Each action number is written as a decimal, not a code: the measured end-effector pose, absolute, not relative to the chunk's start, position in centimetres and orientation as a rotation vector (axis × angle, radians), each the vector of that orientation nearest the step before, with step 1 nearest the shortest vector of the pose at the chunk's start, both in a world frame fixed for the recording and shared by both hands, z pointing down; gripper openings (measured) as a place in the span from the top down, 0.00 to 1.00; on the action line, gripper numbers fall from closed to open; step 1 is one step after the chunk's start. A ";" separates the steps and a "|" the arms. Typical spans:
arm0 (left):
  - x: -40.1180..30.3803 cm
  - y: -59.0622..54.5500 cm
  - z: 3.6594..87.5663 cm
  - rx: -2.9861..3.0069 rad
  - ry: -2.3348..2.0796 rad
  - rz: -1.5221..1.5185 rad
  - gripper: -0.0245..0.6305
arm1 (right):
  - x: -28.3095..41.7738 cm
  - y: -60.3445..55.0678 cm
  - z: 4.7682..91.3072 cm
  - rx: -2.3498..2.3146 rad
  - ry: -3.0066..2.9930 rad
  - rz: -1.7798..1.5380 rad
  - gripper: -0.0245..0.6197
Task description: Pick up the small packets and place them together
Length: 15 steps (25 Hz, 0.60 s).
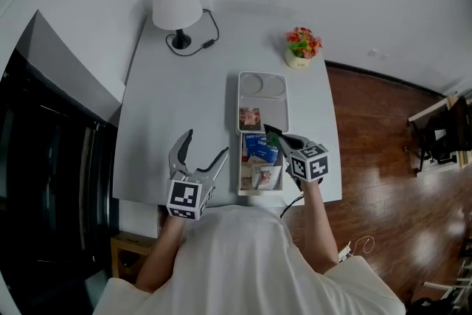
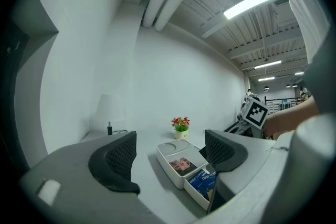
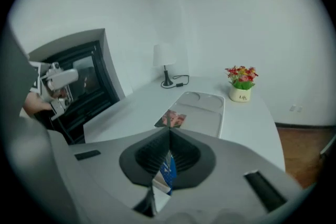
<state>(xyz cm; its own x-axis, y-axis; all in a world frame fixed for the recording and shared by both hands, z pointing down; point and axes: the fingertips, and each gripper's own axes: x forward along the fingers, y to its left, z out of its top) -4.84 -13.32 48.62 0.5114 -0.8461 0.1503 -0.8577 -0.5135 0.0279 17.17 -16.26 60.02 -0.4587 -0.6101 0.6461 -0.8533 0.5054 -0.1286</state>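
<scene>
Item: white surface (image 1: 184, 107), lamp (image 1: 177, 4) at far left, flower pot (image 1: 302, 44) at far right. Centre, far: shallow white tray (image 1: 240, 99) with two round recesses at its far end and one pictured packet (image 1: 250, 116) lying flat at its near end. Centre, near, just beside the tray's near edge: open white box (image 1: 241, 173) holding blue packets (image 1: 260, 147) and others stacked loosely. Right gripper (image 1: 271, 132): over the box's far right corner, jaws pressed together on a thin blue-and-white packet (image 3: 167, 173), which hangs edge-on below the pads in the right gripper view; from the head view it is hard to tell whether this packet is fully clear of the box. Left gripper (image 1: 206, 144): hovers over bare surface left of the box, jaws wide apart, nothing between them. Step in hand, as judged: one small packet gripped at the box, ready for carrying to the gathering spot, probably the tray where the pictured packet lies. Next move calls for: a short carry toward the far side, lowering the packet flat beside the pictured packet without nudging it, then parting the jaws; several packets remain in the box.
</scene>
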 end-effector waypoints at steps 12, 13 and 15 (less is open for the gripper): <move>-4.0 -12.9 47.6 2.631 -1.531 0.166 0.35 | 20.1 -23.4 63.2 1.150 -2.195 0.791 0.95; -4.1 -12.8 47.7 2.629 -1.539 0.169 0.35 | 20.3 -23.8 63.9 1.161 -2.178 0.791 0.95; -4.3 -12.7 47.9 2.626 -1.555 0.177 0.35 | 21.0 -24.7 65.4 1.182 -2.132 0.767 0.95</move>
